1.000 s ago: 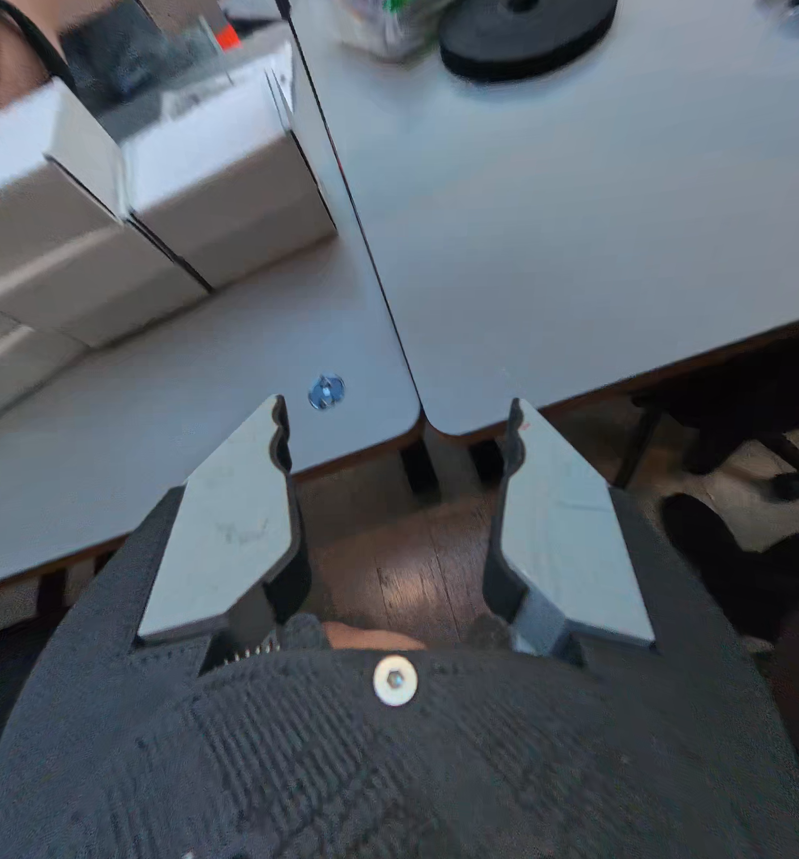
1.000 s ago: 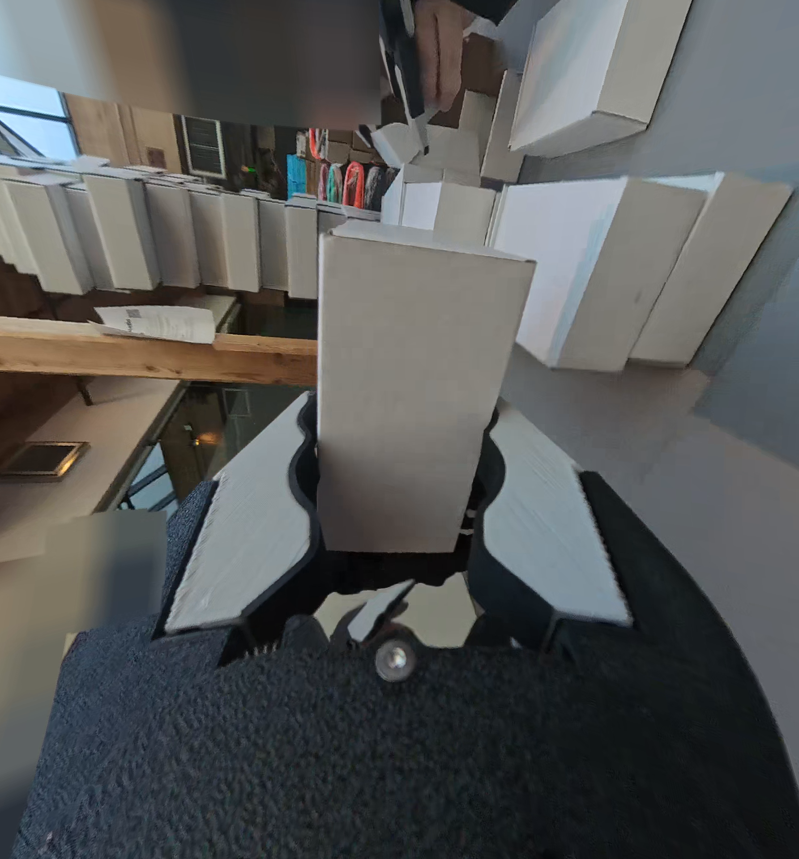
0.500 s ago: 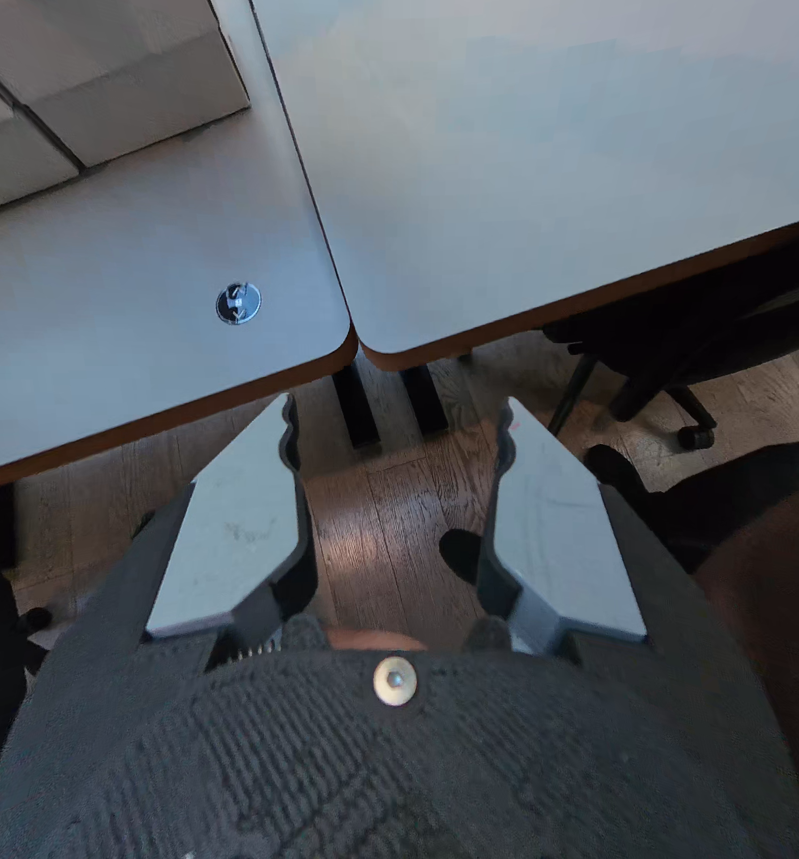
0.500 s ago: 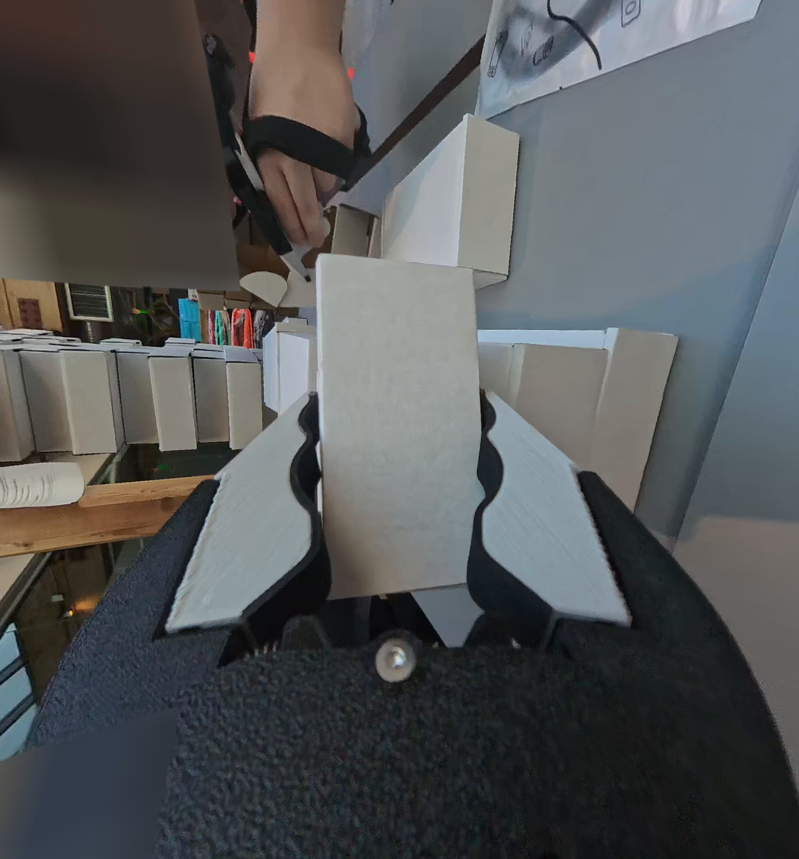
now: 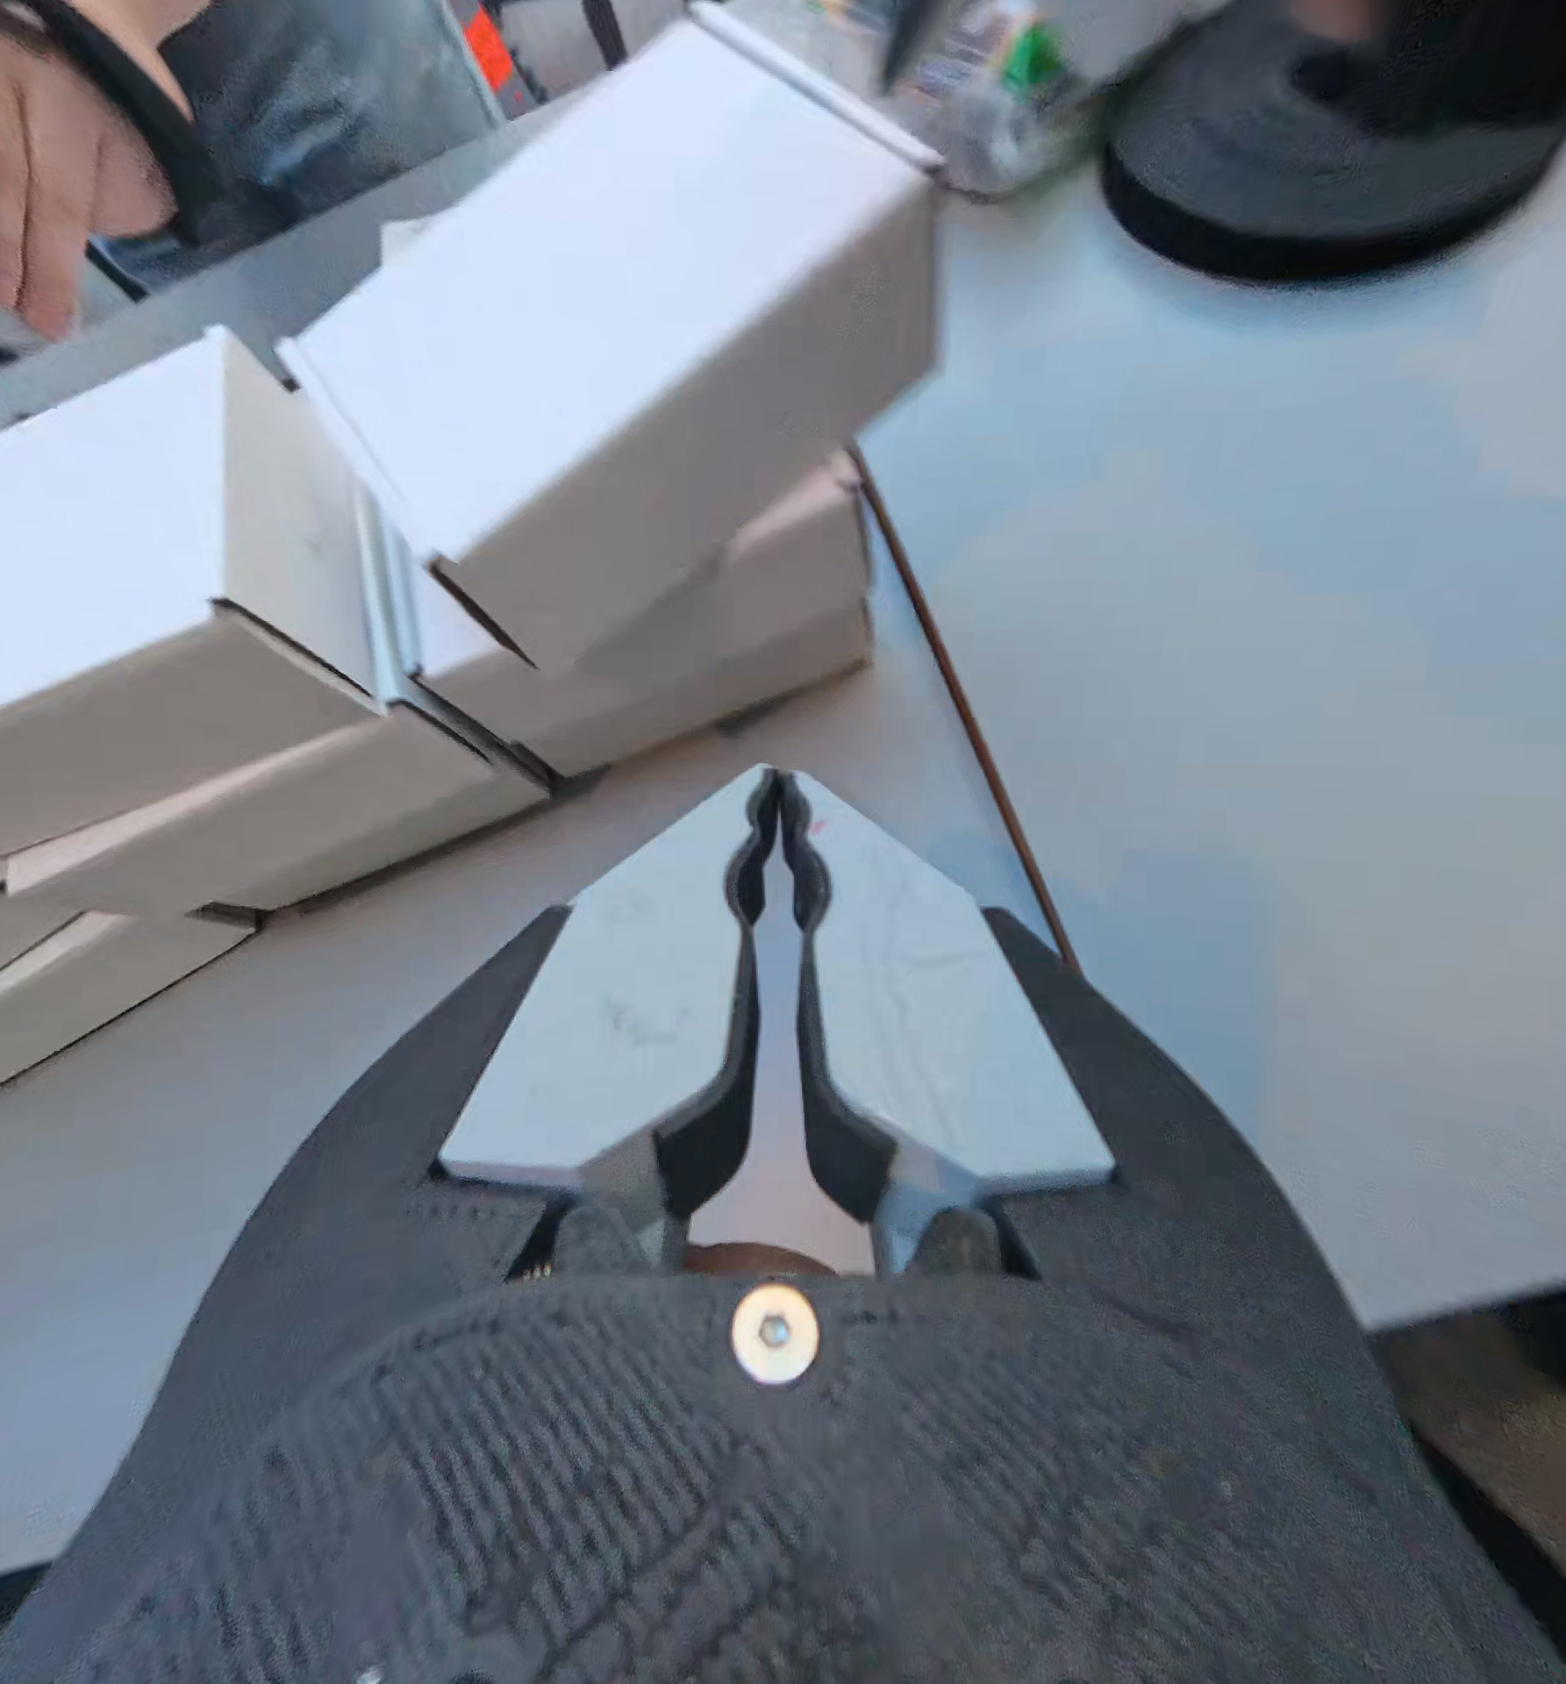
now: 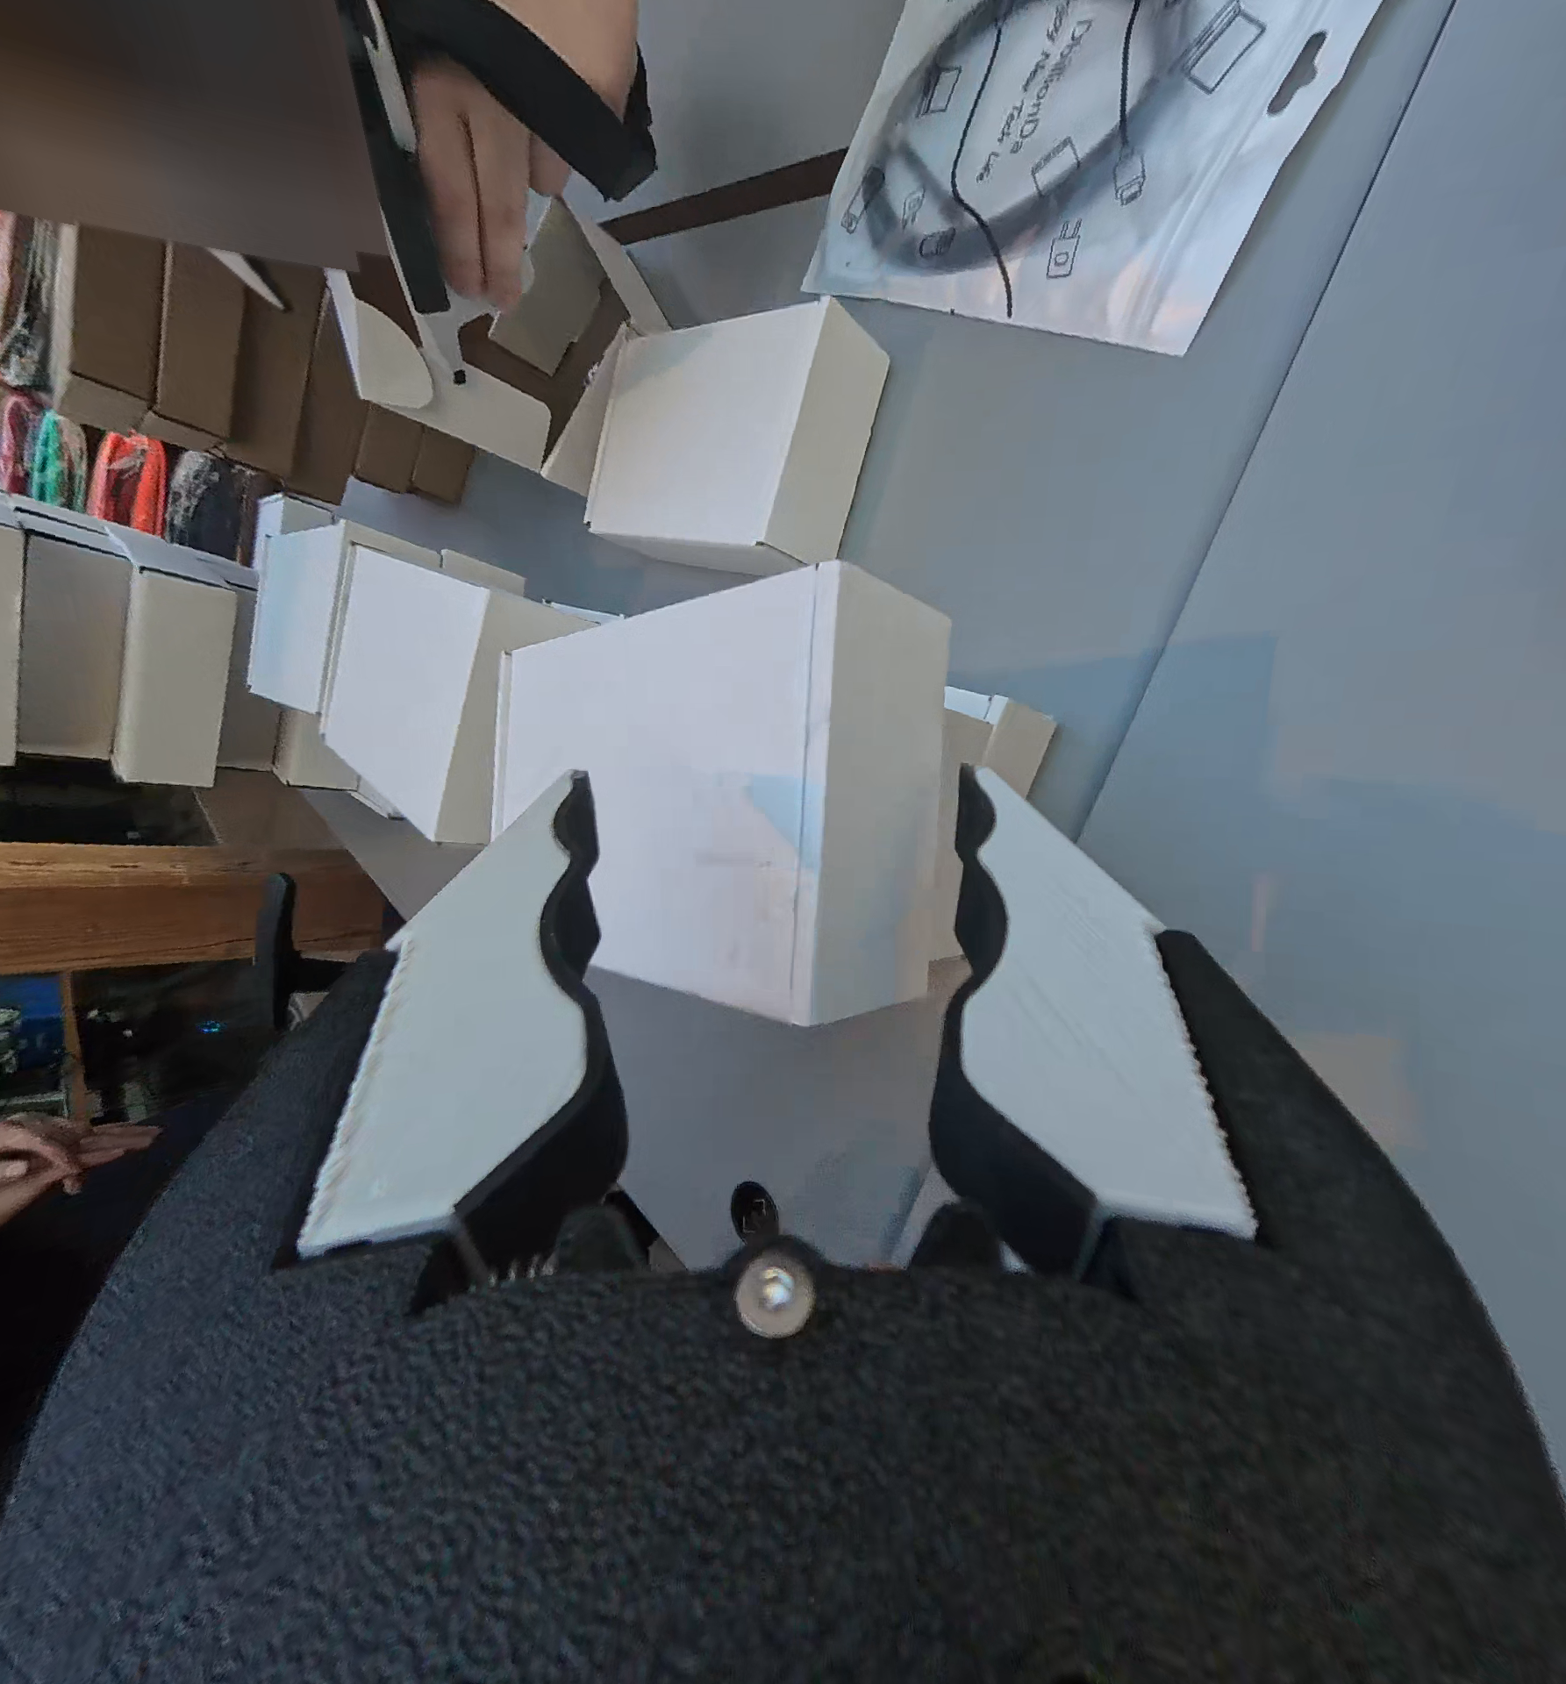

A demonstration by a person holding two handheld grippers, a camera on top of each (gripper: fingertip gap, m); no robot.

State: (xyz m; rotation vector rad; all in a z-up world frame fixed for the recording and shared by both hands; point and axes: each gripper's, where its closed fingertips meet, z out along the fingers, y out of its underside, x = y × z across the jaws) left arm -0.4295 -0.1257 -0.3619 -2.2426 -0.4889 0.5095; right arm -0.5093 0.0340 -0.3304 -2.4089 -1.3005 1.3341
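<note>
My left gripper (image 5: 774, 784) is shut with its pads pressed together and nothing between them. It hovers over the grey table (image 5: 1216, 638), just right of a pile of white cardboard boxes (image 5: 150, 565). One white box (image 5: 615, 337) lies tilted on top of that pile. My right gripper (image 6: 772, 780) is open. A white box (image 6: 715, 802) stands tilted between and beyond its fingers (image 6: 487, 984). A gap shows between the box and the right pad, so it is not gripped.
More white boxes (image 6: 396, 674) lie behind, and a row of them stands on a wooden shelf (image 6: 123, 902). Another person's hand (image 6: 487, 182) holds a flat cardboard box (image 6: 487, 364). A plastic bag with a cable (image 6: 1080, 155) and a black disc (image 5: 1326, 155) lie on the table. About 20 cm separates my left fingertips from my right.
My left gripper shut on air and swung up from the floor towards the boxes. My right gripper opened and let go of the white box, which now rests tilted by the pile.
</note>
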